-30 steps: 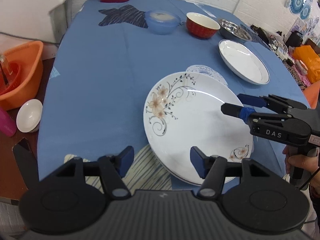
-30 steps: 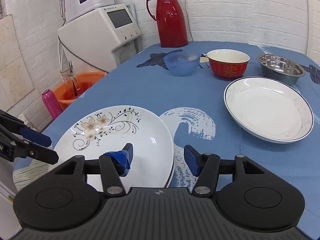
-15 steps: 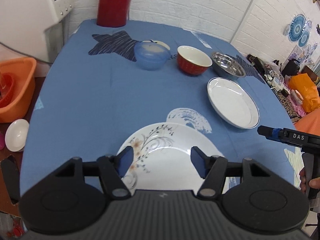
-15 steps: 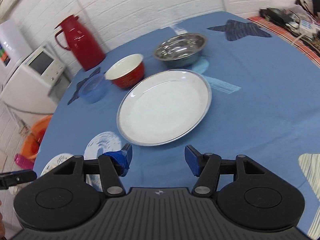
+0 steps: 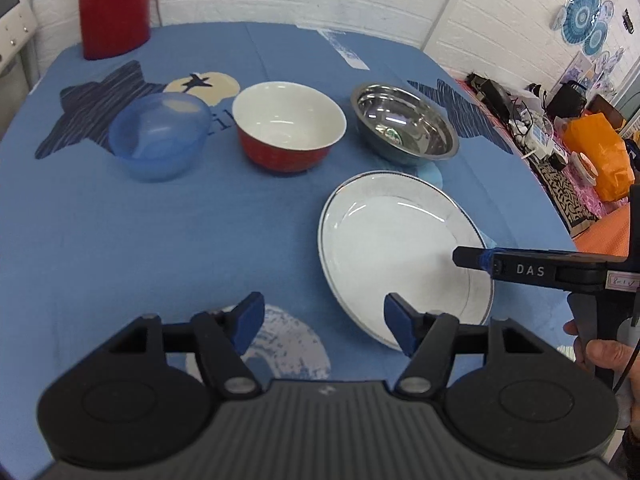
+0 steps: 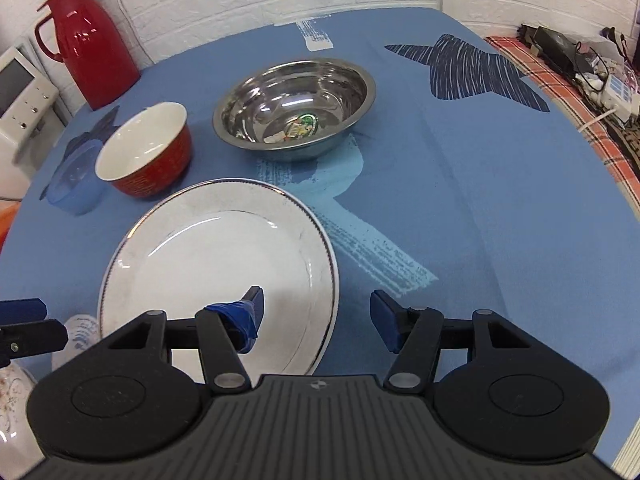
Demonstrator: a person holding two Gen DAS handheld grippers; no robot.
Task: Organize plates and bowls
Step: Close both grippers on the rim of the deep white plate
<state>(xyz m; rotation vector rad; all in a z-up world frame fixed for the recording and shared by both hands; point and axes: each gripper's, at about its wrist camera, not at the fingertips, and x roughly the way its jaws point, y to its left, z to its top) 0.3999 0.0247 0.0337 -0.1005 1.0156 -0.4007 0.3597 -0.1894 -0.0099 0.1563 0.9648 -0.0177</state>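
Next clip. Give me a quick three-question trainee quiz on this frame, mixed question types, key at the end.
1. True or false: the right gripper grips the plate.
2. Which bowl sits between the other two? A) blue bowl B) red bowl C) steel bowl
3. Fill in: the left gripper is ____.

Key: 1 false, its jaws are open, straddling the plate's rim; 2 B; 3 open.

We see a red thermos (image 5: 114,4) standing at the far left corner of the bench (image 5: 160,232), which wears a blue cloth printed with dark stars. Off the bench's right edge lie an orange bag (image 5: 600,156) and tangled cables (image 6: 592,76).
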